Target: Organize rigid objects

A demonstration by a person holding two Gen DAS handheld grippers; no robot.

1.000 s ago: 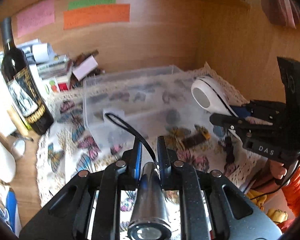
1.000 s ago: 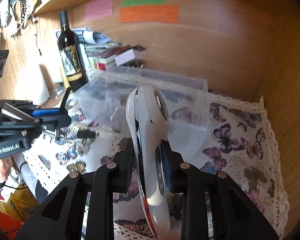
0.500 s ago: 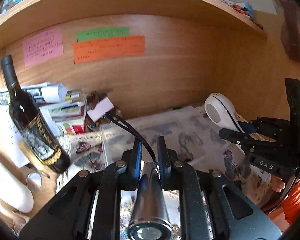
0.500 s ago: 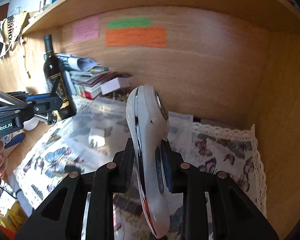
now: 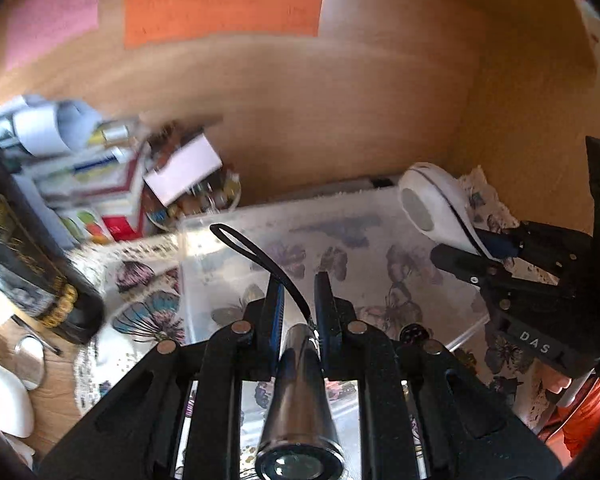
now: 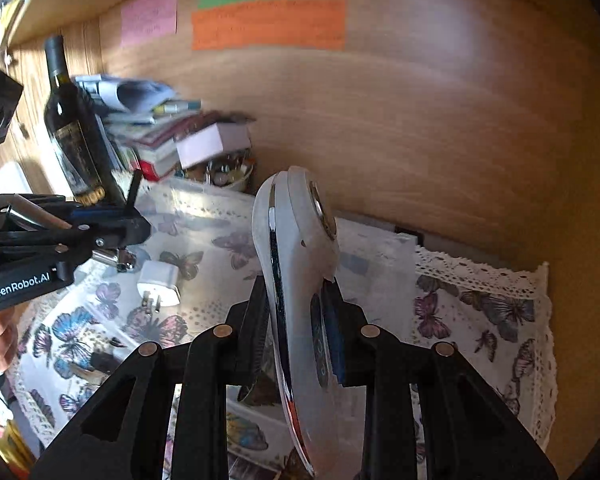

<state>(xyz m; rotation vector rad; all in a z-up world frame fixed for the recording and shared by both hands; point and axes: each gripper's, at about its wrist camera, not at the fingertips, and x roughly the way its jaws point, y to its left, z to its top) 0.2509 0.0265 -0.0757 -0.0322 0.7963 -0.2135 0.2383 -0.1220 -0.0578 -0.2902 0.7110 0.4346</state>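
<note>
Overhead of the butterfly-print cloth [image 6: 496, 312], both grippers are held up in the air with their loads. The left gripper [image 5: 296, 300] is clamped on a metal flashlight [image 5: 300, 392], lens end toward the camera, its black wrist strap [image 5: 256, 256] looping forward over the clear plastic bin [image 5: 440, 344]. The right gripper [image 6: 296, 312] is clenched on a white handheld device [image 6: 296, 248], possibly a massager, standing on edge between the fingers, chrome seam facing left. Inside the bin a white plug adapter [image 6: 158, 282] lies on its floor, prongs pointing toward the camera. Left of the bin a dark wine bottle [image 6: 70, 128] stands upright beside a blurred stack of books [image 6: 152, 136]. Orange [image 6: 268, 24], green and pink paper notes are stuck to the wooden back wall.
</note>
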